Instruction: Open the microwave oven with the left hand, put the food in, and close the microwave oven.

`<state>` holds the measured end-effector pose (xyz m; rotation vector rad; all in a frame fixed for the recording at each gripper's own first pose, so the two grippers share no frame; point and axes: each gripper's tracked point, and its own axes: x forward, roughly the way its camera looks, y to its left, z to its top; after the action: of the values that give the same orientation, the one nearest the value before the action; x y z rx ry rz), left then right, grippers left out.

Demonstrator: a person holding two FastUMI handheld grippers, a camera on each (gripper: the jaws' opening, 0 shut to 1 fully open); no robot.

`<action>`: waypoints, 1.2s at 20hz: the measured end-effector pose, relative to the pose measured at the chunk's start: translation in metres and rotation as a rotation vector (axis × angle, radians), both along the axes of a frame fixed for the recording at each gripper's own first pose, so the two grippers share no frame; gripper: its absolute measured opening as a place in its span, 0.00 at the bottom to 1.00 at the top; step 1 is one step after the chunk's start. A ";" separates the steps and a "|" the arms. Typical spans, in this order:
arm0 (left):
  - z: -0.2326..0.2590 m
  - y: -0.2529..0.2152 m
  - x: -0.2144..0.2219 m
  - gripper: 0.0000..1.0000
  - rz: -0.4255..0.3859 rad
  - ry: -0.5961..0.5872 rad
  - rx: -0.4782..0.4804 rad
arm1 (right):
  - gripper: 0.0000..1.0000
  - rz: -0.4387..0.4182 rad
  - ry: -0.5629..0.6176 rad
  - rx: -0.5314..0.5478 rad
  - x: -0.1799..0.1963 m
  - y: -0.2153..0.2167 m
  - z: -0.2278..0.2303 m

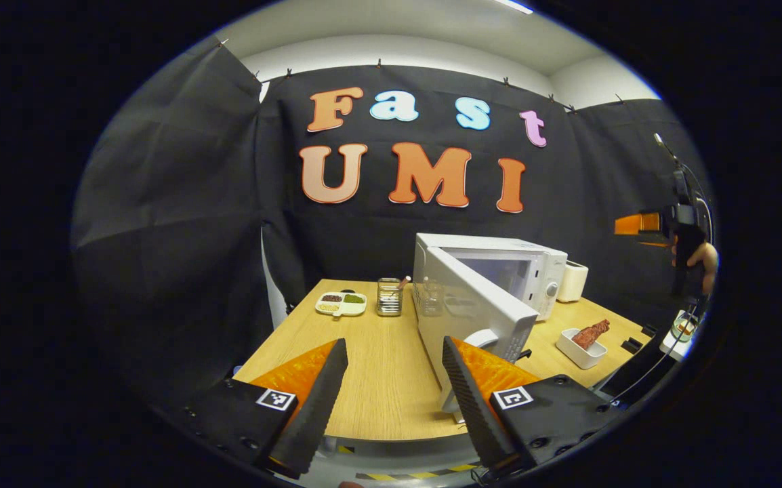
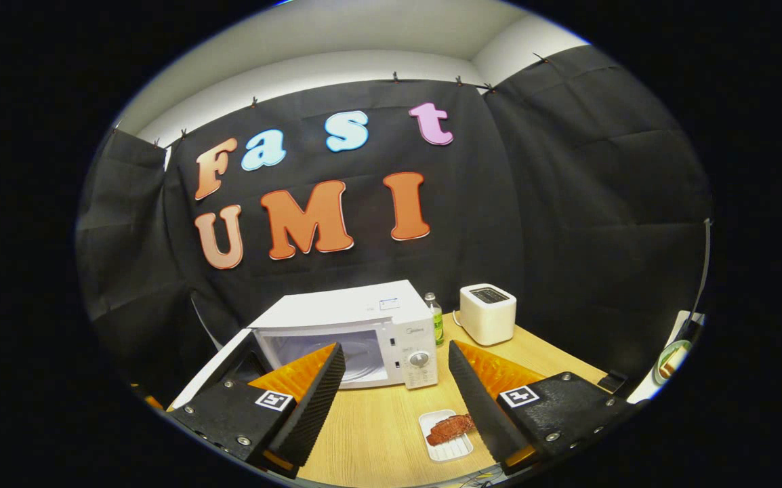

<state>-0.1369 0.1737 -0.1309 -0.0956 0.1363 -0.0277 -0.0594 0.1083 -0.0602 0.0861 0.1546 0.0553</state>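
The white microwave (image 1: 533,268) stands at the back of the wooden table (image 1: 377,379), its door (image 1: 472,305) swung wide open toward me. My left gripper (image 1: 394,347) hangs open and holds nothing, just left of the door's free edge. A reddish-brown piece of food (image 1: 591,333) lies in a white dish right of the microwave. In the right gripper view the open cavity (image 2: 357,352) faces me and the food (image 2: 450,427) lies in its dish just below my open right gripper (image 2: 396,349). Far right, a hand (image 1: 703,257) holds the right gripper (image 1: 662,224).
A white toaster (image 2: 488,313) and a small green bottle (image 2: 436,318) stand right of the microwave. At the back left, a divided dish (image 1: 341,303) sits next to a glass jar (image 1: 389,297). The table's front edge is close below my fingers.
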 end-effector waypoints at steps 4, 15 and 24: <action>0.030 0.020 0.010 0.94 0.065 -0.035 0.009 | 0.95 -0.056 0.017 0.048 0.007 -0.037 -0.025; 0.068 0.009 0.058 0.94 0.146 -0.052 0.093 | 0.95 -0.110 0.226 0.313 0.064 -0.089 -0.142; 0.062 -0.007 0.073 0.95 0.227 -0.015 0.077 | 0.95 -0.140 0.461 0.413 0.075 -0.101 -0.247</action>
<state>-0.0638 0.1666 -0.0691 -0.0339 0.1108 0.2033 0.0154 0.0071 -0.3076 0.5224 0.5970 -0.0744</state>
